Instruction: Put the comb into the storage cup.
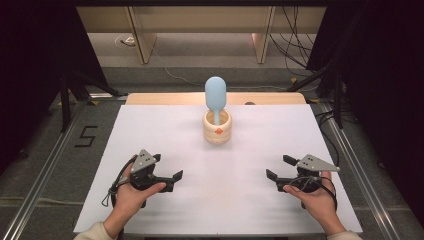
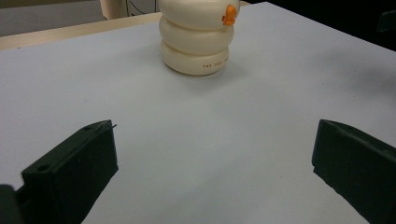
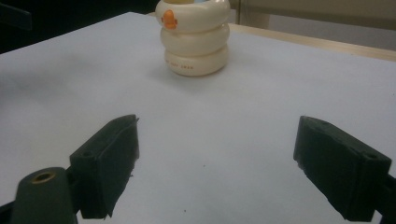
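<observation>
A cream ribbed holder (image 1: 217, 129) with a small orange duck emblem (image 2: 229, 14) stands upright near the middle of the far half of the white table (image 1: 150, 130), and a pale blue spatula (image 1: 215, 95) stands in it head up, well apart from both grippers. The left gripper (image 1: 168, 172) and right gripper (image 1: 279, 168) rest low near the table's front edge, jaws wide apart and empty. The spatula looks light, soft and rather slippery, so its broad head seems the best place to pinch, while the holder looks stiff, smooth and easy to tip.
</observation>
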### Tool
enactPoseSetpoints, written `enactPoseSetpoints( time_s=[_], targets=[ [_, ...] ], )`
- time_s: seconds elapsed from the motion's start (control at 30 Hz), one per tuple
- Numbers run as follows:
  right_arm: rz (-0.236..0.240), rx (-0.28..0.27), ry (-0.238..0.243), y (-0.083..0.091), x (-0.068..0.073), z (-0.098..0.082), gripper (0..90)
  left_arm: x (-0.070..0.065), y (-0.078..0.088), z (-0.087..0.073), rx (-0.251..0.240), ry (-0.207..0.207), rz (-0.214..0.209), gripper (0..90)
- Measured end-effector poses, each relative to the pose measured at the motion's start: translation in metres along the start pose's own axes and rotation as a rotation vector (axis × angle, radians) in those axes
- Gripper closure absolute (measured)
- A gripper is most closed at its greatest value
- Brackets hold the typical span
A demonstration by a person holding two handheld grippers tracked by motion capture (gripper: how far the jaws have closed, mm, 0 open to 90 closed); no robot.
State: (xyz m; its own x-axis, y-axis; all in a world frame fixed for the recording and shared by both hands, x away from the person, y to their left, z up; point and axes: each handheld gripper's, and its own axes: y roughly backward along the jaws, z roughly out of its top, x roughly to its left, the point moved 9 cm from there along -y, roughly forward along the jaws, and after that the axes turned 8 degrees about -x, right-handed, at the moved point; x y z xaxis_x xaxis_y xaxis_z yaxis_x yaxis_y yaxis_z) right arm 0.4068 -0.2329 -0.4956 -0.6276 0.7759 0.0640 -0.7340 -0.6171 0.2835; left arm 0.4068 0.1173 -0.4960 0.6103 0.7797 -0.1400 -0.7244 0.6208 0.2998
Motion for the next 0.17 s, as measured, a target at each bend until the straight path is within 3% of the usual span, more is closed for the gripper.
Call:
enactPoseSetpoints(
  time_s=[0.17],
  targets=[
    [-0.003, -0.005, -0.001, 0.0003, -0.0011, 0.0006, 15.2, 0.0, -0.0005, -0.0002, 0.002, -0.001, -0.002, 0.0]
  ],
)
